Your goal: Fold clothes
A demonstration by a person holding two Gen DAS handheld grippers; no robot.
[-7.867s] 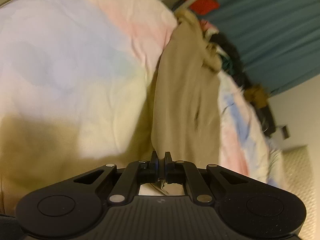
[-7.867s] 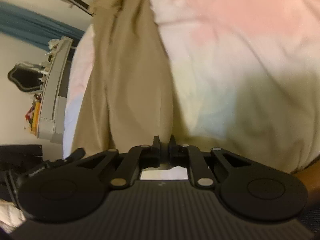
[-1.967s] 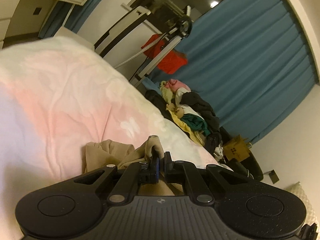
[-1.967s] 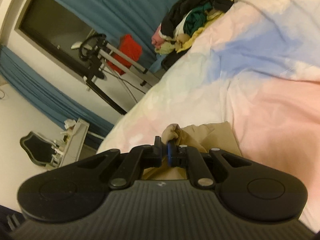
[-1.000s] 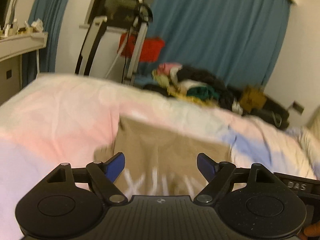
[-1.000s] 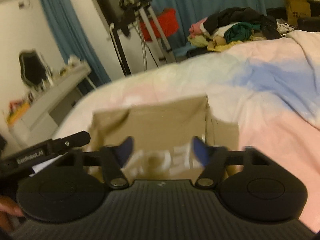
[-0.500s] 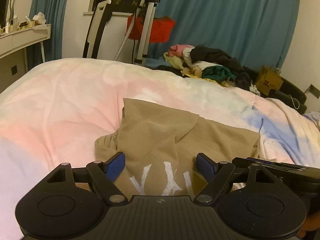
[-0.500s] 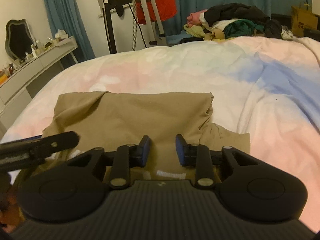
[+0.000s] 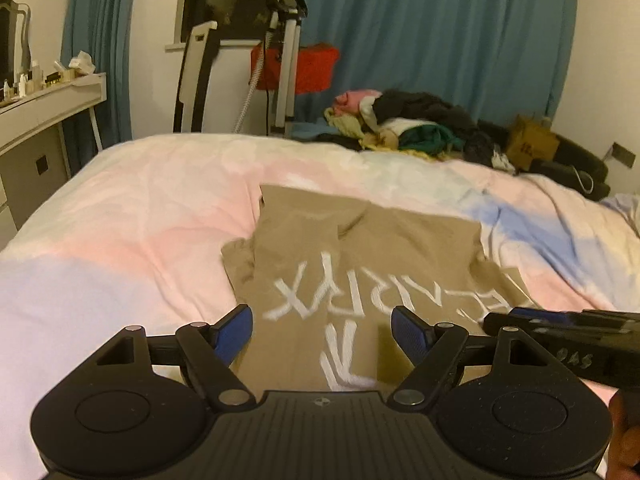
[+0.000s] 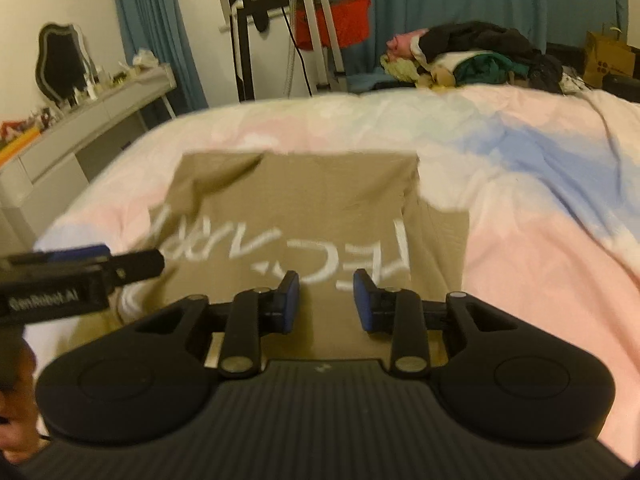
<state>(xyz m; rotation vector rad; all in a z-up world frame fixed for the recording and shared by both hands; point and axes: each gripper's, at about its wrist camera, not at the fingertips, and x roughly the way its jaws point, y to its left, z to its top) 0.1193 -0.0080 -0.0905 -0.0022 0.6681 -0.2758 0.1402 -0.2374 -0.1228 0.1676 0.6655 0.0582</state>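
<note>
While the tan shirt (image 9: pixel 360 264) lies partly folded mid-frame on the pastel bed (image 9: pixel 132 216), the left gripper (image 9: pixel 322 330) hovers with jaws wide apart and empty. The right gripper (image 10: pixel 326 300) has jaws narrower, opening, nothing between them. A shallow pinch could catch only the top layer, or snag the quilt, dragging the fold askew; the sleeve bunched at centre-left may spill out.
</note>
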